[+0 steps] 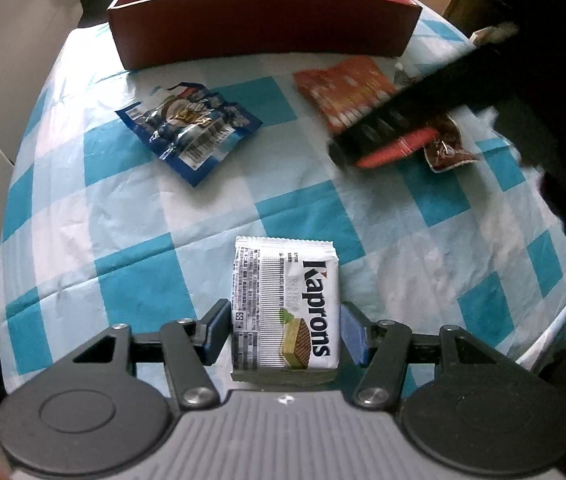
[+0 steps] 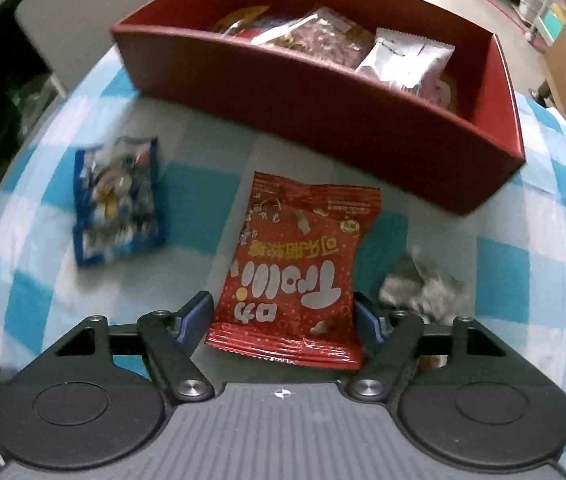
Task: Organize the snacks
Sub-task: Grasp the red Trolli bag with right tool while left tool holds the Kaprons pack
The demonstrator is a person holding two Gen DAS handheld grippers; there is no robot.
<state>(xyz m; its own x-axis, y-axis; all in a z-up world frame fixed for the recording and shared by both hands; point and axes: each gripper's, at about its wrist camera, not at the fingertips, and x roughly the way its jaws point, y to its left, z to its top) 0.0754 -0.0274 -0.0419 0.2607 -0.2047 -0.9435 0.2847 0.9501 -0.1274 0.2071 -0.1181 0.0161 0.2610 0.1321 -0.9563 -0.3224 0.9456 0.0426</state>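
Observation:
My left gripper [image 1: 286, 334] is shut on a white Kaprons wafer pack [image 1: 285, 300], its blue pads pressing both long sides just above the chequered tablecloth [image 1: 123, 220]. My right gripper [image 2: 283, 316] is shut on a red candy packet [image 2: 299, 256], which stays sharp while the table behind it blurs. In the left wrist view that red packet [image 1: 343, 88] shows at the upper right, partly under the blurred dark finger [image 1: 387, 124] of the right gripper. The red box [image 2: 323, 108] stands behind, holding several snacks, among them a silver packet [image 2: 403, 56].
A blue snack packet [image 1: 189, 128] [image 2: 117, 200] lies flat on the cloth, left of the red one. A small crumpled wrapper [image 2: 423, 288] [image 1: 447, 144] rests by the right gripper's right finger. The red box's front wall [image 1: 263, 28] runs along the far side of the table.

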